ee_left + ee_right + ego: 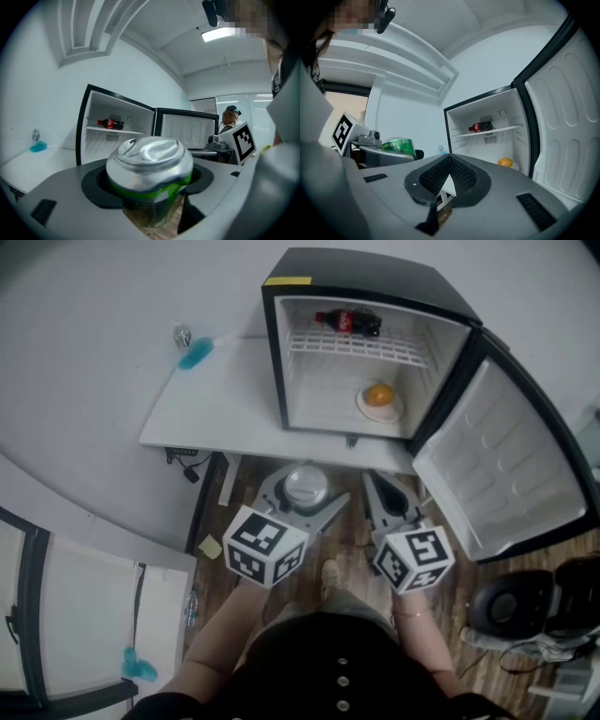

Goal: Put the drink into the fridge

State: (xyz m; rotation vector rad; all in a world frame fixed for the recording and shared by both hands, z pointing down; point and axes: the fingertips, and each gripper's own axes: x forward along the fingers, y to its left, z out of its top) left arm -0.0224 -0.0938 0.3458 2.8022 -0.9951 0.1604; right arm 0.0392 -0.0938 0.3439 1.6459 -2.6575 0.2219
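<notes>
A green drink can [305, 487] with a dented silver top is clamped in my left gripper [304, 493], held low in front of the table. The can [150, 164] fills the left gripper view, with the jaws closed on its sides. It also shows from the side in the right gripper view, the can [398, 146] at left. My right gripper [390, 499] is beside it, shut with nothing held [448, 174]. The small black fridge [366, 277] stands open on the table. A cola bottle [349, 322] lies on its top shelf, and an orange [380, 395] sits on a plate below.
The fridge door [506, 465] swings out wide to the right. The white table [216, 409] carries a blue item [195, 354] at its far left. A black device [511, 606] and cables lie on the wood floor at right. Another person [229, 119] stands behind.
</notes>
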